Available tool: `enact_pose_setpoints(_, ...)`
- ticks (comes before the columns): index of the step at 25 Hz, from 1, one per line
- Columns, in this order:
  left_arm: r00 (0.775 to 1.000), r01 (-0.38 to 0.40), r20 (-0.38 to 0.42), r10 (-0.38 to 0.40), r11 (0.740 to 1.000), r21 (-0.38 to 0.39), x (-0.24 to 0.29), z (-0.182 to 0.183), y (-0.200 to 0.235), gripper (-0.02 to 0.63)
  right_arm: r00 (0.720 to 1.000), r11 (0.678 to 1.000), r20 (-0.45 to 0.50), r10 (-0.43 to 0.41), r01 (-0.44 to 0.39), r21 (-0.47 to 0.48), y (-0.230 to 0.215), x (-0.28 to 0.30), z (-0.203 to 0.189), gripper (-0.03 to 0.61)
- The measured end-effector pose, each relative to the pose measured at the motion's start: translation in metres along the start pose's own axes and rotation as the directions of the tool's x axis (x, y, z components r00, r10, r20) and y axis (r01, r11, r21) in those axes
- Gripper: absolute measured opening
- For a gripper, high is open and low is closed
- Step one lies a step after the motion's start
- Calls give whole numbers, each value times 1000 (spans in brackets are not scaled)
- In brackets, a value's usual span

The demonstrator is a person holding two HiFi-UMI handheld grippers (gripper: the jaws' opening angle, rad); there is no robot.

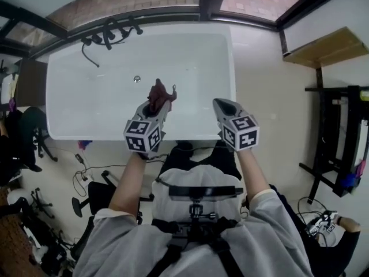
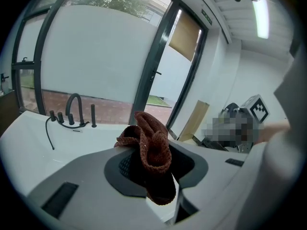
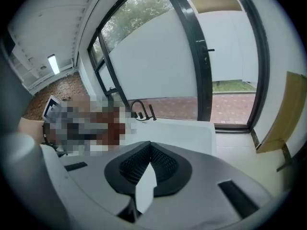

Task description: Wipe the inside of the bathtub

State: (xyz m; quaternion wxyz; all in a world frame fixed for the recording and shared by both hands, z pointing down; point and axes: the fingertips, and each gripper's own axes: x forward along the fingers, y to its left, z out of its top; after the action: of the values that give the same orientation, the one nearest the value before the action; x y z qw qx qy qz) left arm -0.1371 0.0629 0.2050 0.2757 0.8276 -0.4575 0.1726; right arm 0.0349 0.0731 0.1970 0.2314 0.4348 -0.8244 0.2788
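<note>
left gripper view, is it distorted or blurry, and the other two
Left gripper view: strong fisheye, dark corners, bowed window frame; the cloth is sharp, the ceiling lamp glares, a mosaic patch sits at right. Right gripper view: same fisheye, mosaic patch at left, even daylight. Head view: milder curving; the white bathtub looks bright, almost shadowless.

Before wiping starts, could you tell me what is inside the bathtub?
Only the drain shows inside the bathtub; the brown cloth in the left gripper hides a patch of its floor.
</note>
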Motion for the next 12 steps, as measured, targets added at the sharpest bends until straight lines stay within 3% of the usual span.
enact_pose_setpoints(12, 988, -139, -73, 135, 989, -42, 103, -42, 35, 120, 992, 994, -91, 92, -97, -48, -59, 115, -27, 9)
